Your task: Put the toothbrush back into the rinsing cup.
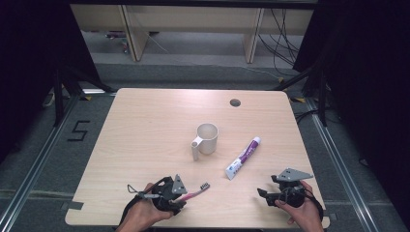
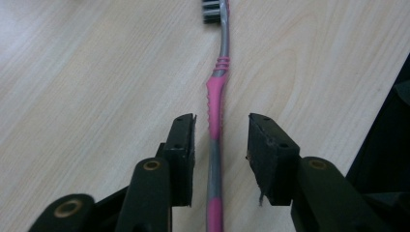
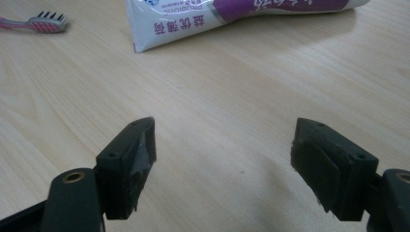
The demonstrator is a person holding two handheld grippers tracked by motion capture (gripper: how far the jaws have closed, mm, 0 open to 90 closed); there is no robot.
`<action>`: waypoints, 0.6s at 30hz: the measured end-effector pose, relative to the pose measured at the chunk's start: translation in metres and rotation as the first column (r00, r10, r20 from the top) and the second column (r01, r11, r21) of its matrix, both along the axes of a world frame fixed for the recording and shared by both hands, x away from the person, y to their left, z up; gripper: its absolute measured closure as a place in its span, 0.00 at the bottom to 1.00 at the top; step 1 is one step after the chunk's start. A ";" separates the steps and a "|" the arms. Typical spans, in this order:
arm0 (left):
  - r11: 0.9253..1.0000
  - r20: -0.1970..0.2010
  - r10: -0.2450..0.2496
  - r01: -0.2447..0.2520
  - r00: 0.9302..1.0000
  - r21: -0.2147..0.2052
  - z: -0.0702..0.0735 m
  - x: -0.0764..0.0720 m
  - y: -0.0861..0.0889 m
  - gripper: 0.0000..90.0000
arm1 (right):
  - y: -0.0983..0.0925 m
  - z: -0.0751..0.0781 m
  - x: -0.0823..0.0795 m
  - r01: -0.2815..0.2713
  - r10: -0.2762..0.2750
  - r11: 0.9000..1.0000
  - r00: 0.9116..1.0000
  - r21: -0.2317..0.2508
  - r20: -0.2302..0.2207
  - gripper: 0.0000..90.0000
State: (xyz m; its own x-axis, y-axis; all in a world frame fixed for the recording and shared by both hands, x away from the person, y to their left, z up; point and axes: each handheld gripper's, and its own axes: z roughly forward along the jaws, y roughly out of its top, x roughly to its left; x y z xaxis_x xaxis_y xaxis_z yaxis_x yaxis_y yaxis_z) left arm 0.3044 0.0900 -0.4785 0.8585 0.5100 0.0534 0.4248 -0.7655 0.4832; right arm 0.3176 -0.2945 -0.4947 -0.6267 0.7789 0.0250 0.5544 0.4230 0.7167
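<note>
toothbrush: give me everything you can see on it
The toothbrush is slim, plastic-looking, with a grey handle carrying pink grip sections and dark bristles at the head. It lies flat on the wooden table near the front edge, its head pointing toward the toothpaste tube. Its handle runs between the left gripper's open jaws, with a gap on each side.

Toothbrush [image 2: 215,104] bristle head cut off by the top edge ahead of the fingers [image 2: 180,145], handle end lost below between them. Toothpaste tube [image 3: 241,14] cropped at top, well beyond the fingers [image 3: 133,154]; small print there possibly Chinese, too blurred to read.
</note>
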 end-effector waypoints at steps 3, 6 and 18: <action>0.999 -0.015 -0.022 0.023 1.000 0.032 -0.001 0.004 -0.004 0.72 | 0.001 0.001 0.000 -0.002 0.002 1.000 1.000 0.001 -0.004 0.28; 0.999 -0.017 -0.025 0.026 1.000 0.044 -0.001 0.006 -0.006 0.74 | 0.001 0.001 0.000 -0.003 0.003 1.000 1.000 0.001 -0.005 0.28; 0.992 -0.066 -0.050 0.057 0.997 0.109 -0.004 0.017 -0.020 0.84 | 0.003 0.001 -0.003 0.009 -0.008 1.000 0.999 0.026 -0.035 0.28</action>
